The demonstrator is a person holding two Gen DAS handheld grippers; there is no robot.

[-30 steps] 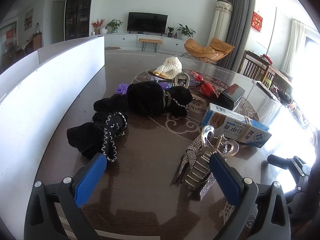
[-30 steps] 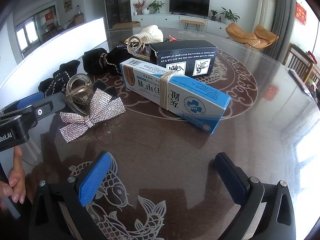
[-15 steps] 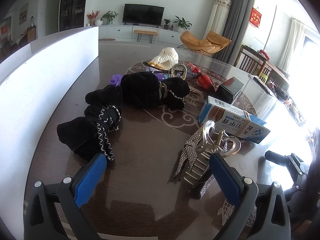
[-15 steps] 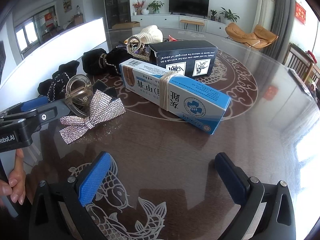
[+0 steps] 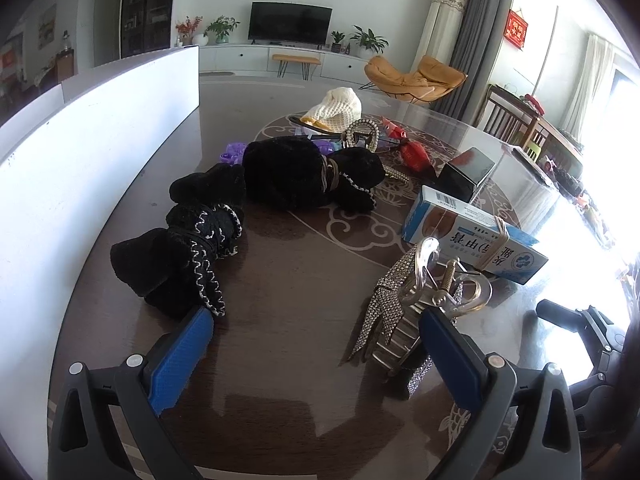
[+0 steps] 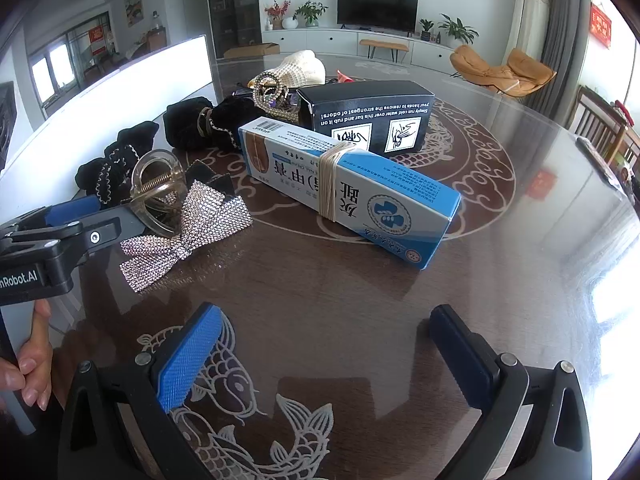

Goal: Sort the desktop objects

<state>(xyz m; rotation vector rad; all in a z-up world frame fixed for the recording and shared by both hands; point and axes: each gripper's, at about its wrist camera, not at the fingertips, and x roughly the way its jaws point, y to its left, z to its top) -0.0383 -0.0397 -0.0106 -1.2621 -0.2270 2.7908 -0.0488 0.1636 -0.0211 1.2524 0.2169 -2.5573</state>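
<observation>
- Dark glossy table (image 6: 360, 300) with pale fish and scroll inlay fills both views; behind it, a living room with a television (image 5: 289, 22) and an orange lounge chair (image 5: 416, 77).
- Left gripper (image 5: 316, 344) hangs low over the table with its blue-padded jaws spread wide, nothing between them; its right finger sits just beside the rhinestone bow hair clip (image 6: 188, 228).
- A clear claw clip (image 6: 154, 192) rests on the bow's far side.
- Right gripper (image 6: 324, 344) is likewise spread wide and empty above the fish inlay.
- The blue-and-white box (image 6: 348, 190), bound with a rubber band, lies near the table's centre; a black box (image 6: 368, 114) stands just behind it.
- Two black velvet bows (image 5: 248, 216) lie to the left, near a white panel (image 5: 80, 152).
- A hand (image 6: 28, 364) grips the left tool's handle.
</observation>
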